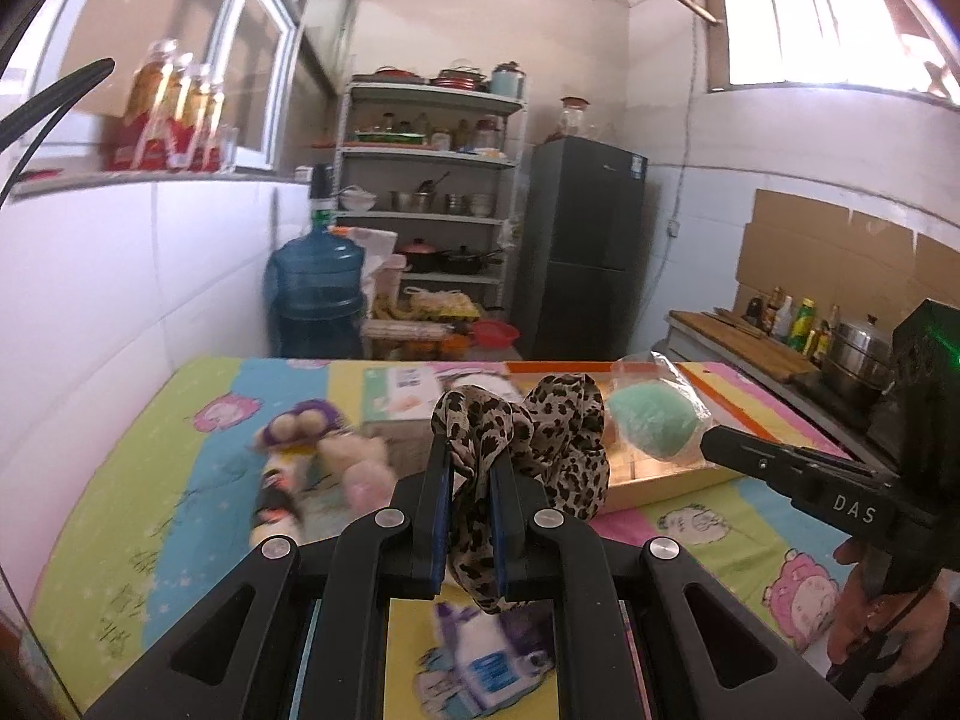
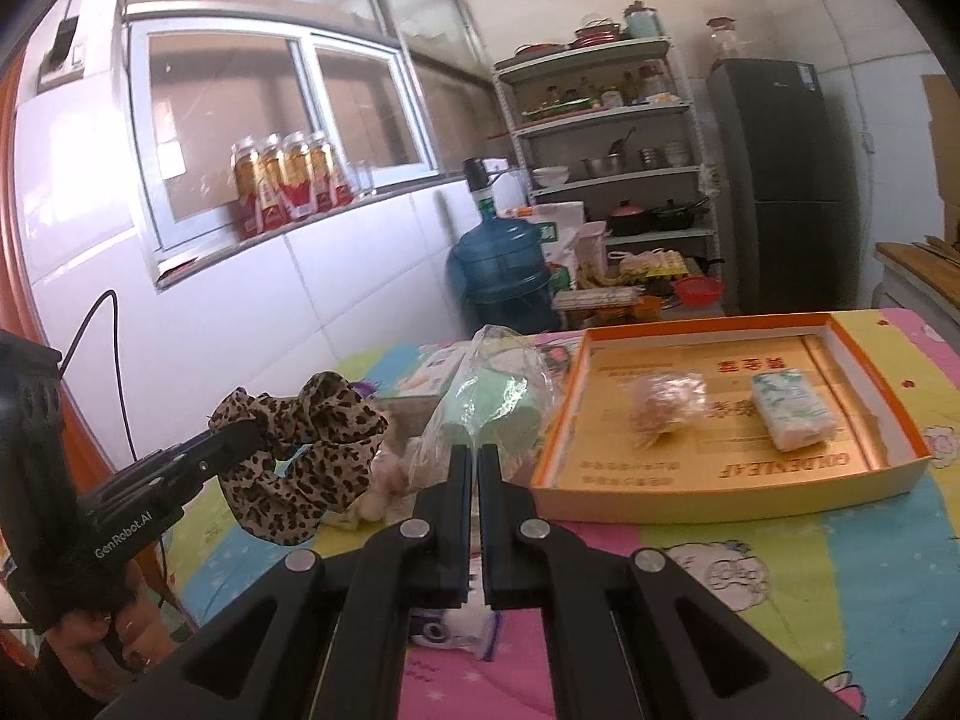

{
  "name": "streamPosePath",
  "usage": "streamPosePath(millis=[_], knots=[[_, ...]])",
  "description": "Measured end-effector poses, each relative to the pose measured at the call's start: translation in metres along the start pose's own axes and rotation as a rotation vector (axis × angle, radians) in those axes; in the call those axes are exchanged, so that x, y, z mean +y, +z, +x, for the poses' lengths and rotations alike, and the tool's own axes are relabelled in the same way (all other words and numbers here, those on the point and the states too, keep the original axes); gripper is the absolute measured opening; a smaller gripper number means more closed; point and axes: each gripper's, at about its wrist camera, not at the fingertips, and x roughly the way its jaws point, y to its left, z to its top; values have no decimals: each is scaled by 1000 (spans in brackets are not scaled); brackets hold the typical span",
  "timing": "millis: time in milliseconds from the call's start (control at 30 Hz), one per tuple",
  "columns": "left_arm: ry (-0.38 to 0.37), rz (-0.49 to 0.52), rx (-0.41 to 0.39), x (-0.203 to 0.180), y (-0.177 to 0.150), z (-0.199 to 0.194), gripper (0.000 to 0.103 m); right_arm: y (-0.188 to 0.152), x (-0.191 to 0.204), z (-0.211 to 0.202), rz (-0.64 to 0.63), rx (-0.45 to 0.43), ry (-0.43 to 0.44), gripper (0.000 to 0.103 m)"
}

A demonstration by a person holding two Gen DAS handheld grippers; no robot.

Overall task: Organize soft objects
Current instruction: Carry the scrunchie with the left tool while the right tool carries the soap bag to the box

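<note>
My left gripper [image 1: 471, 450] is shut on a leopard-print scrunchie [image 1: 540, 438] and holds it above the table; it also shows in the right wrist view [image 2: 306, 456]. My right gripper [image 2: 478, 456] is shut on a clear bag holding a green sponge [image 2: 492, 402], lifted just left of the orange-rimmed box lid [image 2: 888, 414]. The same bag shows in the left wrist view [image 1: 654, 420]. The lid holds a bagged brownish item [image 2: 663, 408] and a green-white packet [image 2: 792, 408]. A plush toy [image 1: 324, 450] lies on the table.
The table has a colourful cartoon cloth [image 1: 180, 480]. A flat white-green box [image 1: 402, 390] lies behind the plush toy. A tissue pack [image 1: 492, 672] lies near me. A water jug [image 1: 315, 294], shelves [image 1: 426, 180], a fridge [image 1: 582, 252] and a counter with bottles [image 1: 792, 324] stand beyond.
</note>
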Motion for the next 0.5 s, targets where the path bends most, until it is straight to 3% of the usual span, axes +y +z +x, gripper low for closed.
streamPosePath(millis=[500], knots=[[-97, 70, 34, -68, 18, 48, 11, 11, -68, -25, 74, -59, -106, 2]])
